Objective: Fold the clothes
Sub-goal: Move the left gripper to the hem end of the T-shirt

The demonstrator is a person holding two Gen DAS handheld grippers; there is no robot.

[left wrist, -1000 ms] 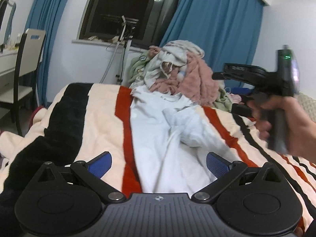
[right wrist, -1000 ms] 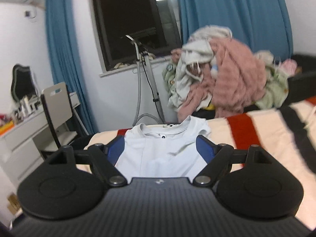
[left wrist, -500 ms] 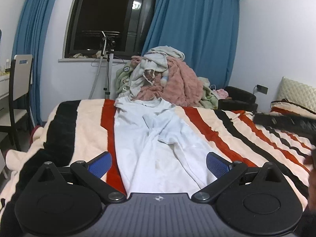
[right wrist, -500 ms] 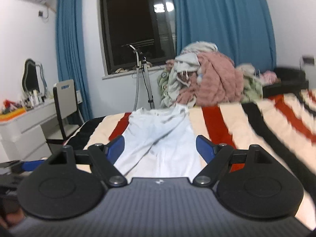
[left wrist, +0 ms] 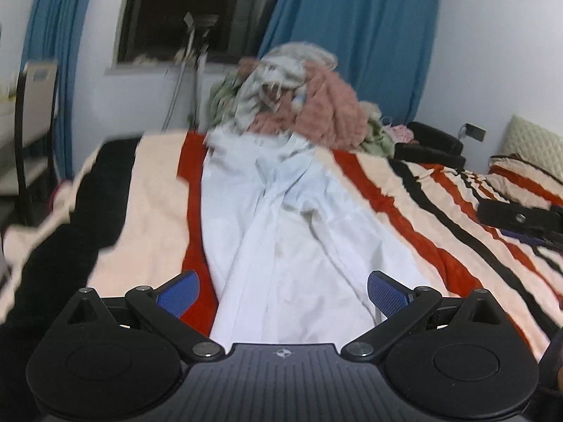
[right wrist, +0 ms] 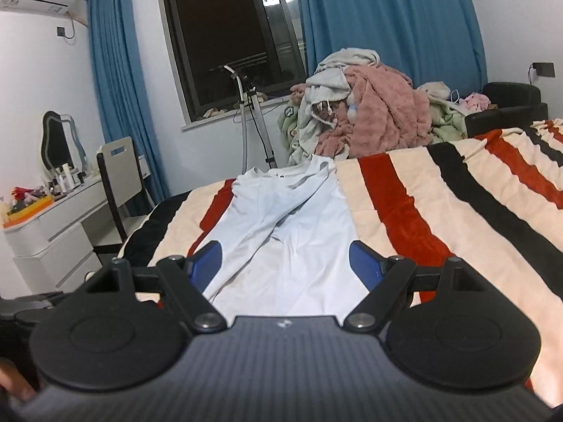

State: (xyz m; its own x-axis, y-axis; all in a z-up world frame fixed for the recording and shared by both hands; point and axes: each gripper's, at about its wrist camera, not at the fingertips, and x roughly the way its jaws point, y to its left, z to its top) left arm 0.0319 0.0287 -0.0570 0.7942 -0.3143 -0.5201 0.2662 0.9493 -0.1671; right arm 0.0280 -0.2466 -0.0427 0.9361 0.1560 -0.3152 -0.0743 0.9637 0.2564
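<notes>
Blue curtains (right wrist: 387, 28) and a dark window (right wrist: 232, 35) back the bed (right wrist: 457, 204), its striped blanket carrying a heap of clothes (right wrist: 369, 112) at the far end. Just before that heap lies the white shirt (right wrist: 288, 232), collar toward it. A second ago the right gripper (right wrist: 286, 263) was up near the collar; it has drawn back to the near hem, jaws wide and empty. The left gripper (left wrist: 283, 293), also spread and empty, hangs over the hem too. Likely the next fold starts there.
</notes>
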